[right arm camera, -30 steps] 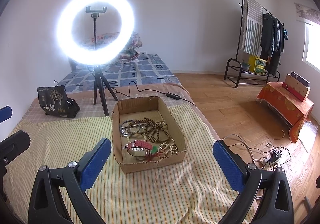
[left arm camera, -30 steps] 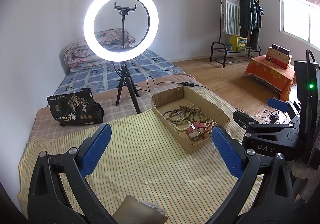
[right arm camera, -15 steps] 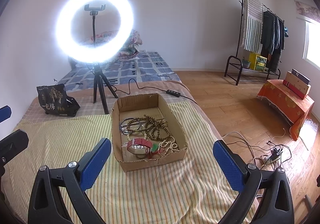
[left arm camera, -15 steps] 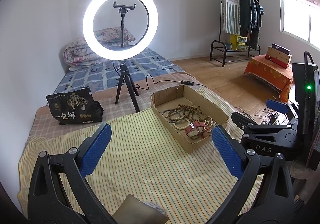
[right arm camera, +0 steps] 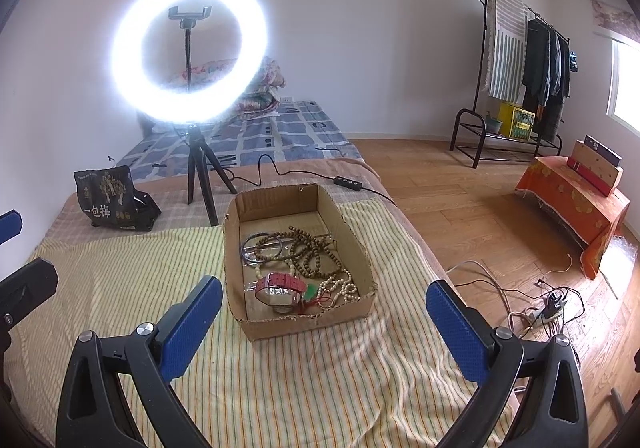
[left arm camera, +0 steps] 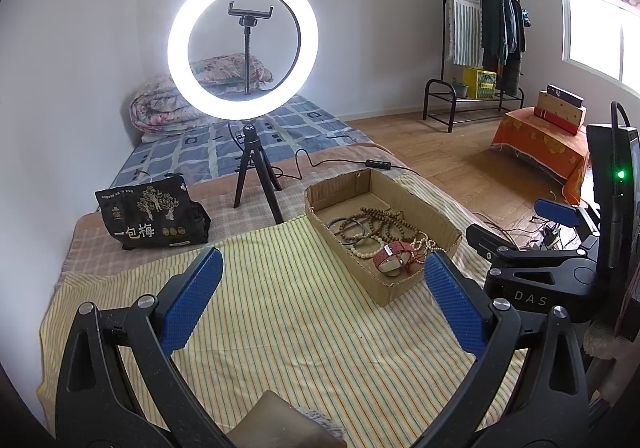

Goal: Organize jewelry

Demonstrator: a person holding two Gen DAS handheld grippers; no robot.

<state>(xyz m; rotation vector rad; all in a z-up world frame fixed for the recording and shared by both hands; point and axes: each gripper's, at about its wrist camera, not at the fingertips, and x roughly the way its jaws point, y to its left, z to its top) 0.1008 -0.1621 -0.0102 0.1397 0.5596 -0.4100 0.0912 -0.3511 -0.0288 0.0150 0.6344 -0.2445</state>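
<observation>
Jewelry, a tangle of brown wooden bead strings (right arm camera: pixel 316 252), cream bead strands (right arm camera: pixel 340 286), dark bangles (right arm camera: pixel 256 248) and a red strap watch (right arm camera: pixel 280 286), all sits inside the shallow open cardboard box (right arm camera: pixel 352 236) on the yellow striped cloth (right arm camera: pixel 120 280) over the bed. Change over the last second is small: both wrist views have drifted slightly, the box sits a touch lower and nearer in the right view, contents unmoved. Left gripper (left arm camera: pixel 324 302) is spread wide with nothing between its blue pads, hanging over bare cloth left of the box; right gripper (right arm camera: pixel 324 322) is likewise wide apart and empty, lined up just short of the box's near wall. Reads as a slow approach or a hold, not a grasp. Scene fits either pieces waiting to be sorted or pieces gathered in; can't tell which. White ring light on a black tripod (left arm camera: pixel 244 44) and black printed bag (left arm camera: pixel 150 218) stand behind, clear of the work.
</observation>
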